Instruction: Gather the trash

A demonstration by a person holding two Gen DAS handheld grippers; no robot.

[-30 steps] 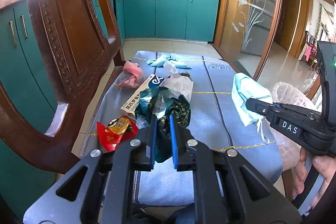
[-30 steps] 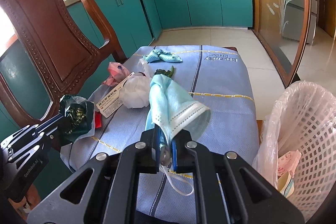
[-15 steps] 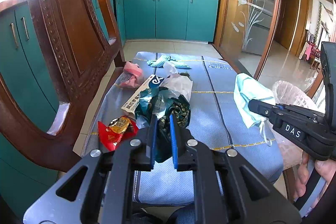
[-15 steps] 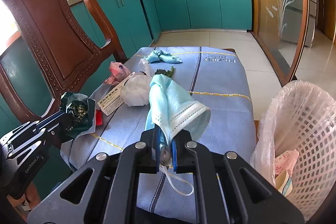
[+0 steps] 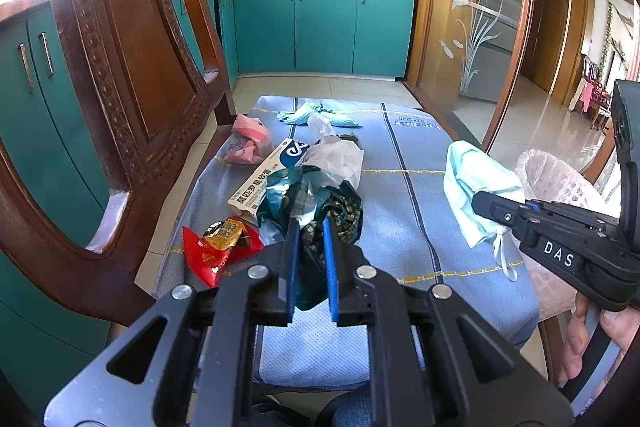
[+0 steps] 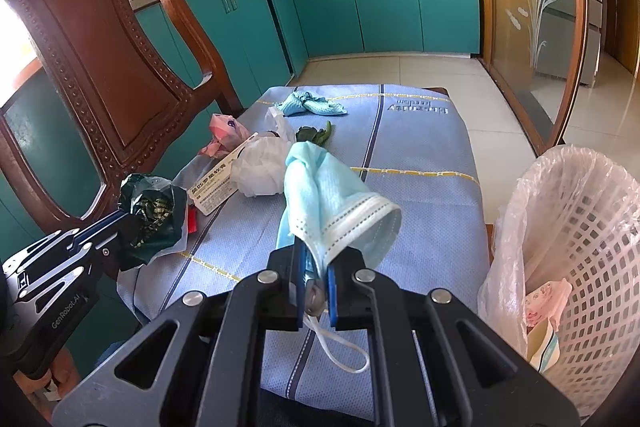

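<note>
Trash is seen gathered from a counter (image 5: 404,163) covered with a blue cloth, in a kitchen lined with teal cabinets (image 5: 324,27). A crumpled dark green wrapper (image 5: 320,203) is clamped between the blue pads of the left hand-held gripper (image 5: 310,247) and is held raised just above the near left part of the cloth. A light blue face mask (image 6: 332,203) is pinched in the narrowly closed jaws of the right hand-held gripper (image 6: 314,279), with its white ear loop (image 6: 340,351) left dangling below the jaws; the mask is held up above the counter's near right side, close to a white lattice bin (image 6: 592,239) lined with a clear bag, which stands just beside the counter's right edge. A pink scrap (image 6: 548,303) and a patterned paper are seen already lying inside the bin. More rubbish is left on the cloth: a red snack packet (image 5: 216,247) at the near left edge, a white medicine box (image 5: 268,183) lying flat beside a crumpled white plastic bag (image 5: 340,159), a pink wrapper (image 5: 246,143) toward the left edge, a small green leafy scrap (image 6: 316,135), and a second crumpled blue mask (image 5: 316,117) at the far end. A carved wooden chair (image 5: 132,67) is set against the counter's left side. Fingers of the person's right hand (image 5: 588,339) are seen wrapped around the handle of the right tool.
</note>
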